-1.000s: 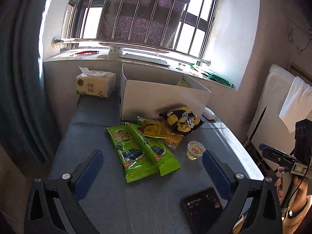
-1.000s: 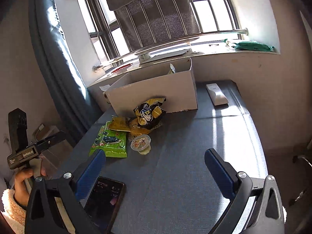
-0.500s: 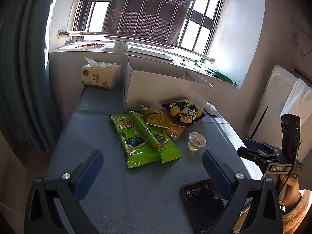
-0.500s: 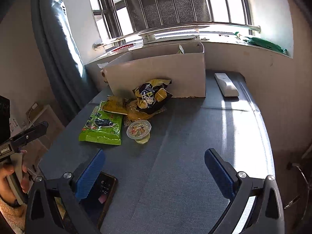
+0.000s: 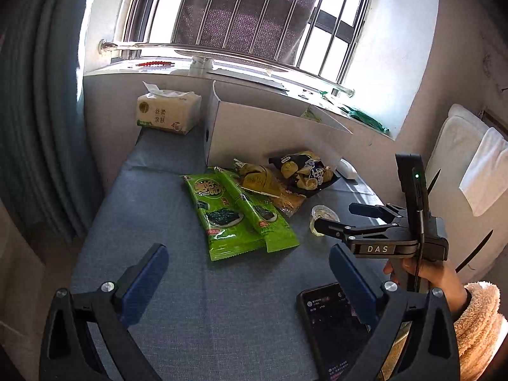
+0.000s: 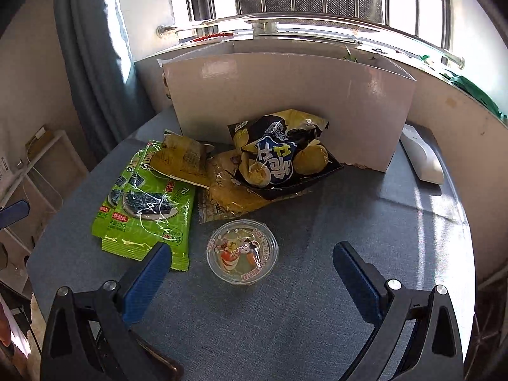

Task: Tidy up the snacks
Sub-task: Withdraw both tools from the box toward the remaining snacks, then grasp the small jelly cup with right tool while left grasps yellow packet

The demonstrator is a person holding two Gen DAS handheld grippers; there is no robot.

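Box: we see the white cardboard box (image 6: 285, 101) with only a green packet tip (image 5: 312, 115) over its rim.
Jelly cup (image 6: 242, 250): before the box, between our wide-open right gripper (image 6: 252, 273) fingers.
Left gripper (image 5: 247, 273): open, empty, farther from the box.

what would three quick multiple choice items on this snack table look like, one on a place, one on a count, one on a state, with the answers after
1. Where is the jelly cup?
A. inside the white box
B. on the table, ahead between the right tool's fingers
C. on the phone

2. How many green seaweed packs lie on the table?
A. two
B. four
C. none

3. What state is the right tool in?
A. shut on the jelly cup
B. shut on nothing
C. open, holding nothing

Answers:
1 B, the cup stands on the grey table in front of the white box.
2 A, two overlapping packs show in the left wrist view.
3 C, its blue fingers stand wide apart and clear of the cup.
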